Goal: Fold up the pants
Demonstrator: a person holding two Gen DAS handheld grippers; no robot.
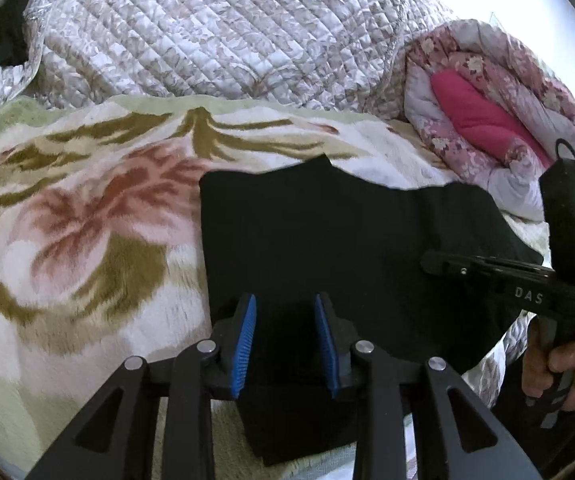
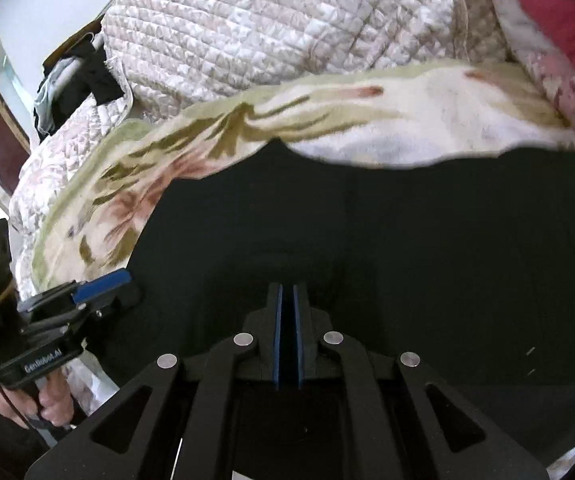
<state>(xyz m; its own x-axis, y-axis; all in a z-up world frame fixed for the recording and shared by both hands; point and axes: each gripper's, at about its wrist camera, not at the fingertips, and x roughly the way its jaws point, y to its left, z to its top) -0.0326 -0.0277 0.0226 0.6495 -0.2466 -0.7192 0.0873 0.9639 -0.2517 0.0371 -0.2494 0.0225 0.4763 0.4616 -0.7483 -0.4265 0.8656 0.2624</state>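
Note:
Black pants (image 1: 347,240) lie flat on a floral blanket (image 1: 87,220), folded into a wide dark block. My left gripper (image 1: 285,304) sits over their near left corner, jaws part open. Black fabric shows in the gap, and the blue pads (image 1: 247,340) do not visibly press on it. The right wrist view shows this gripper (image 2: 127,286) at the pants' (image 2: 407,240) left edge. My right gripper (image 2: 287,288) is shut, pads almost together, low over the middle of the cloth. The left wrist view has its tip (image 1: 427,260) above the pants' right part, with no fabric lifted.
A quilted bedspread (image 1: 227,32) is heaped behind the blanket (image 2: 367,120). A pink flowered duvet (image 1: 487,120) lies bunched at the back right. A hand (image 1: 559,368) holds each gripper's grip. Dark clothes (image 2: 83,72) hang on a rail at the far left.

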